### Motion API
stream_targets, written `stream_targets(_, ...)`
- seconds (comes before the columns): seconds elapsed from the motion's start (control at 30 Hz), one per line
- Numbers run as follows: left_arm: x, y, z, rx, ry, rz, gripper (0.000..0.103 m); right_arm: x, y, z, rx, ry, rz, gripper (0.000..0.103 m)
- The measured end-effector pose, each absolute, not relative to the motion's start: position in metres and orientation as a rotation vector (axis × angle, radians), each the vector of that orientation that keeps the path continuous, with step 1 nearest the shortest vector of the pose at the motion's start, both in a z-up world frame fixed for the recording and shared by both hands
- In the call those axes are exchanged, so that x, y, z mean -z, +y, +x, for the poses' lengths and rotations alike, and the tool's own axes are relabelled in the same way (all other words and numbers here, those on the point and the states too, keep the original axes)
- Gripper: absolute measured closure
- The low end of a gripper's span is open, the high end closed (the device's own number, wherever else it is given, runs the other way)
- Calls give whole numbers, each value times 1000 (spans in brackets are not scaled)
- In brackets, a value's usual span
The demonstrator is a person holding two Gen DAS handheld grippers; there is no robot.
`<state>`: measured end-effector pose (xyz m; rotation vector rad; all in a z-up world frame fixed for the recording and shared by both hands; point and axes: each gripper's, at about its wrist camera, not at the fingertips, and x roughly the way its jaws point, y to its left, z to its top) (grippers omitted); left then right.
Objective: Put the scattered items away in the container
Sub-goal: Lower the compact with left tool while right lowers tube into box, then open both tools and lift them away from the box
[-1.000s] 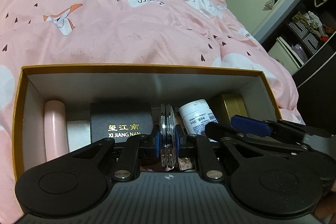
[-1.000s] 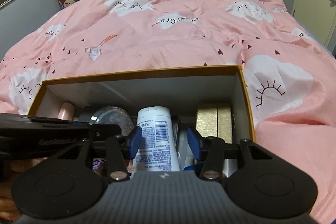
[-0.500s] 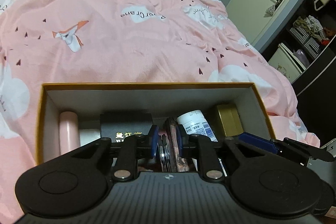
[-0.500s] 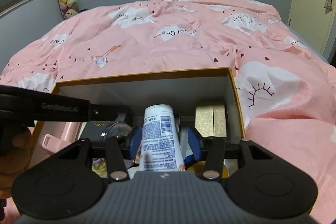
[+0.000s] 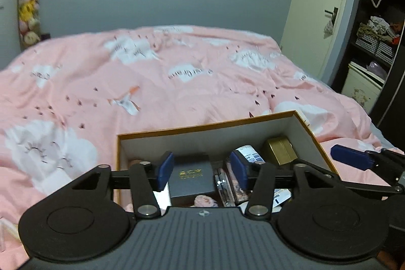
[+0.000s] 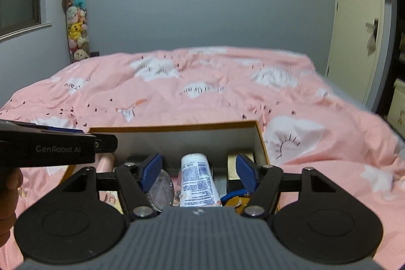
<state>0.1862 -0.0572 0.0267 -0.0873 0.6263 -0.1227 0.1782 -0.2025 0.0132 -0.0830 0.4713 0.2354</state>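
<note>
An orange-rimmed cardboard box [image 5: 202, 129] [image 6: 177, 128] sits on the pink duvet, holding several items. My left gripper [image 5: 201, 170] hovers over its near side, jaws opening, nothing pressed between the pads. Below it lie a black box with gold lettering [image 5: 192, 176], a clear disc case [image 5: 222, 186], a white bottle [image 5: 249, 154] and a gold box [image 5: 279, 151]. My right gripper [image 6: 199, 172] is opening too. The white bottle [image 6: 198, 179] lies in the box between its blue pads, which stand apart from it. A glass ball [image 6: 162, 187] rests to the bottle's left.
The pink duvet [image 5: 177, 82] covers the whole bed around the box. A column of plush toys [image 6: 76, 24] hangs in the far left corner. A cream door [image 5: 321, 17] and dark shelves [image 5: 379, 37] stand on the right. A hand [image 6: 7, 194] holds the left gripper.
The left jaws opened off the clear disc case and the right jaws off the white bottle; both items now lie in the box. Both grippers drew back and rose, tilting up.
</note>
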Motion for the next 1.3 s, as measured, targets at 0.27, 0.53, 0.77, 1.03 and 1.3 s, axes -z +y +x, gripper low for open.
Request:
stream_targets(0.27,-15,-47,148,21,621,-94,24,-2,-194,137,-200,387,-135,24)
stream_targets(0.53,-2,-44,122,-30,644,-80,20,9,-191,116,-174,392,-109,11)
stream_targets(0.77,15,-42,113,-68,669,-96,16,25,-192,114,-161,414,-94,8)
stream_targets(1.03,38,-35,116,-54,695,-143,12,46,-192,124,-149,453,-92,8)
stream_targets(1.3,54,-34,119,-60,730,-165,10,60,-193,130,-110,469,-121,8)
